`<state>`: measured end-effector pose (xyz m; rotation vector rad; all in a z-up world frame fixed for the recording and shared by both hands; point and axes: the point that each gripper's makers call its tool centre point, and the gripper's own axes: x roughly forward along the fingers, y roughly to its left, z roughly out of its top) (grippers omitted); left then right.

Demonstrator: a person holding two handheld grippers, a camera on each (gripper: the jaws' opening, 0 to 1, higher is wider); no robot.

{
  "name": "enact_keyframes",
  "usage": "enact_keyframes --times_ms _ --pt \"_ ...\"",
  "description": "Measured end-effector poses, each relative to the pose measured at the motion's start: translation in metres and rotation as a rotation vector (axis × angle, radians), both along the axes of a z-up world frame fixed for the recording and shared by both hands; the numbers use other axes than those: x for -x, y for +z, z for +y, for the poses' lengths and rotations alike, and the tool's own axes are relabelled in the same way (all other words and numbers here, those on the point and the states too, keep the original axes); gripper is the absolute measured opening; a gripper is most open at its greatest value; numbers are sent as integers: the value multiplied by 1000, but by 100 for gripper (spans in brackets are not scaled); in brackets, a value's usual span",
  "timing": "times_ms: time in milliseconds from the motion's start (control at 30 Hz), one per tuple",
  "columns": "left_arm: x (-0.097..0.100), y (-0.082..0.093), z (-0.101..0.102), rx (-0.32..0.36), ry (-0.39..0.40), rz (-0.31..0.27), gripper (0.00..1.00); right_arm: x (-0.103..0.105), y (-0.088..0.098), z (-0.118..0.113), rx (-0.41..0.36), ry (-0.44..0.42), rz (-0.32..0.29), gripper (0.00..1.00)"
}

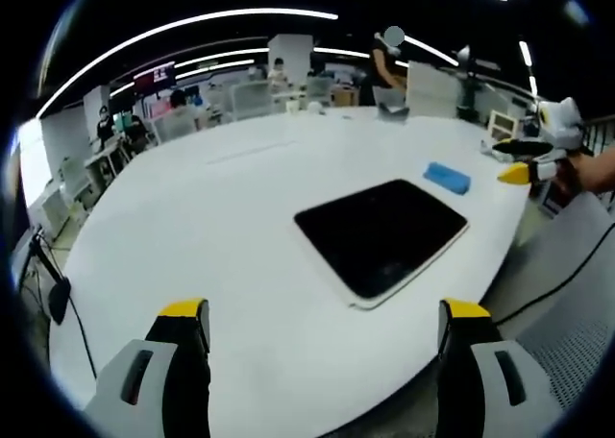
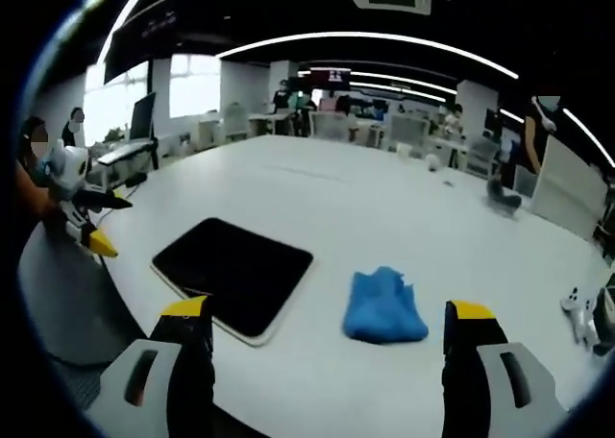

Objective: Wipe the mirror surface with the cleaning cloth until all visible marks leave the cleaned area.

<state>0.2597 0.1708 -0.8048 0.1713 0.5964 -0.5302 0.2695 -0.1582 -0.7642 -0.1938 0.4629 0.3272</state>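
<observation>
Yellow-tipped fingers of the right gripper (image 2: pixel 326 337) stand wide apart and hold nothing, and just beyond them, a little toward the right finger, lies the blue cleaning cloth (image 2: pixel 384 306), crumpled in a soft heap on the white table (image 2: pixel 384 207). Beside the cloth, close but not touching it, is the mirror (image 2: pixel 233 273), a dark flat panel with rounded corners and a pale rim, lying face up near the table edge with one corner toward this gripper. The left gripper (image 1: pixel 325 328) also has its fingers wide and empty; from its side the mirror (image 1: pixel 382 234) is the nearer thing, straight ahead, and the cloth (image 1: pixel 447 178) lies past the mirror's far corner. So I judge that the right gripper is much nearer to the cloth and should pick it up first (the wiping has not begun, as I judge it), then carry it sideways toward its left onto the dark surface. Marks on the mirror are too faint for me to see. Desks and people are far behind.
</observation>
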Motion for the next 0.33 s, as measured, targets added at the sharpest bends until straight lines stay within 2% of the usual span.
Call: enact_keyframes --times_ms 100,200,333 --pt "0 -1 2 11 24 2 99 0 -10 0 -6 15 44 100" --pt "1 -1 -2 -8 9 -1 99 1 -14 1 56 45 40 100" --pt "2 0 -4 5 6 0 99 0 -11 -3 36 26 38 100"
